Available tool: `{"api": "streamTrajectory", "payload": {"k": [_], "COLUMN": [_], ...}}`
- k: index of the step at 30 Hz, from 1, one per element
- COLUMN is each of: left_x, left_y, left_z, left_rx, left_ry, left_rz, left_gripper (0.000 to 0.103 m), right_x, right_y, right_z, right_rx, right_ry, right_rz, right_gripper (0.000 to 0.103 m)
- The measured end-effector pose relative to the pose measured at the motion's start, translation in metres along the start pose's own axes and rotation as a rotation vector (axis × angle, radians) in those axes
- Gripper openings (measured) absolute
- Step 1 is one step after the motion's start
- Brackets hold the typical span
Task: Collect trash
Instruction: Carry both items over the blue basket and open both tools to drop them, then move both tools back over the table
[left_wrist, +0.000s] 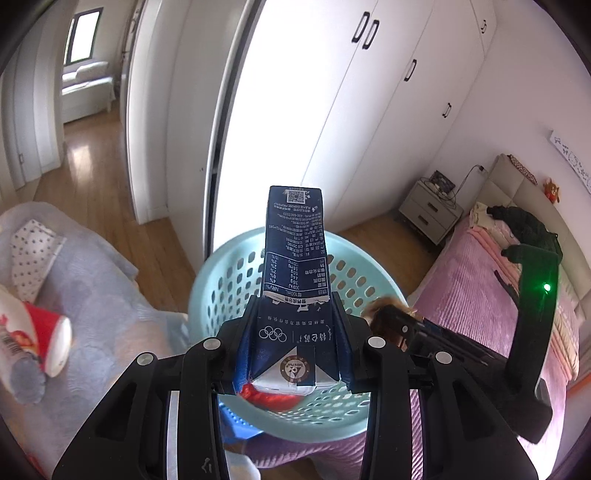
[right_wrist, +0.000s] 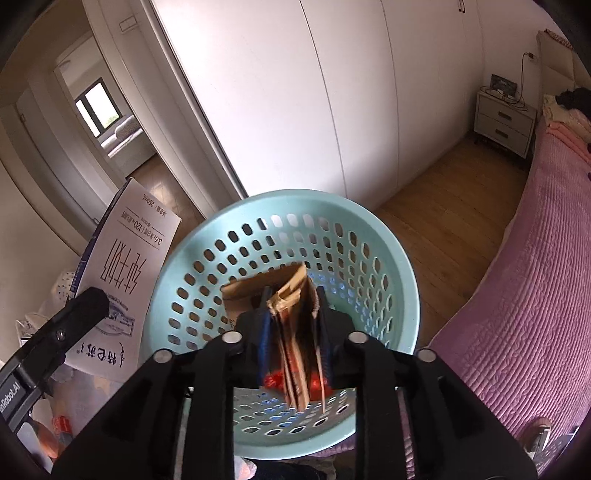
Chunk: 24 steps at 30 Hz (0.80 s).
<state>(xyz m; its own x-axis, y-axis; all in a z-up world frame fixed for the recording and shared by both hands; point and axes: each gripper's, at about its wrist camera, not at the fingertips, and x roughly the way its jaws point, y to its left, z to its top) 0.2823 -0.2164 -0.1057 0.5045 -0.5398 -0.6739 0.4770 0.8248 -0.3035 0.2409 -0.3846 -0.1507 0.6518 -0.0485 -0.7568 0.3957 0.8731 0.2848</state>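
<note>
While poised over the pale blue basket (left_wrist: 207, 280), risks a miss: with left gripper (left_wrist: 295, 299) clamped on the tall blue milk carton (left_wrist: 295, 240) and right gripper (right_wrist: 292, 295) parted around loose brown paper (right_wrist: 247, 291), could catch the rim and spill onto the floor.

Both fisheye cams sit just behind their own tool, angled down, v. close above the round pale-turquoise perforated plastic basket (left_wrist: 221, 284) (right_wrist: 391, 254). Left cam looks from basket's left, right cam more centred. Shared: basket, white wardrobe doors (left_wrist: 369, 122) (right_wrist: 280, 103), pink quilted bed (left_wrist: 476, 273) (right_wrist: 532, 295).
</note>
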Motion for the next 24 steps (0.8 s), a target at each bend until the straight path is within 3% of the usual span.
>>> {"api": "streamTrajectory", "payload": {"k": [2, 4, 5, 7, 15, 24], "left_x": [0.004, 0.009, 0.011, 0.007, -0.033, -0.128], "left_y": [0.002, 0.0, -0.002, 0.002, 0.012, 0.02], "left_z": [-0.001, 0.0, 0.001, -0.001, -0.014, -0.035], "left_rx": [-0.002, 0.005, 0.006, -0.002, -0.031, -0.019], "left_ry": [0.006, 0.007, 0.007, -0.002, -0.049, -0.2], "left_rz": [-0.005, -0.008, -0.008, 0.001, -0.006, 0.034], "left_gripper": [0.036, 0.04, 0.052, 0.066, 0.066, 0.066], "right_x": [-0.004, -0.008, -0.011, -0.015, -0.039, -0.092], "right_y": [-0.002, -0.006, -0.008, -0.014, 0.002, 0.055], "right_z": [-0.003, -0.001, -0.001, 0.0, -0.007, -0.019], "right_rx": [0.008, 0.011, 0.014, 0.022, -0.017, -0.11], "right_ry": [-0.008, -0.023, -0.024, -0.024, -0.047, -0.116], "right_rz": [-0.001, 0.0, 0.002, 0.015, 0.057, 0.142], "right_gripper": [0.047, 0.05, 0.05, 0.051, 0.051, 0.051]}}
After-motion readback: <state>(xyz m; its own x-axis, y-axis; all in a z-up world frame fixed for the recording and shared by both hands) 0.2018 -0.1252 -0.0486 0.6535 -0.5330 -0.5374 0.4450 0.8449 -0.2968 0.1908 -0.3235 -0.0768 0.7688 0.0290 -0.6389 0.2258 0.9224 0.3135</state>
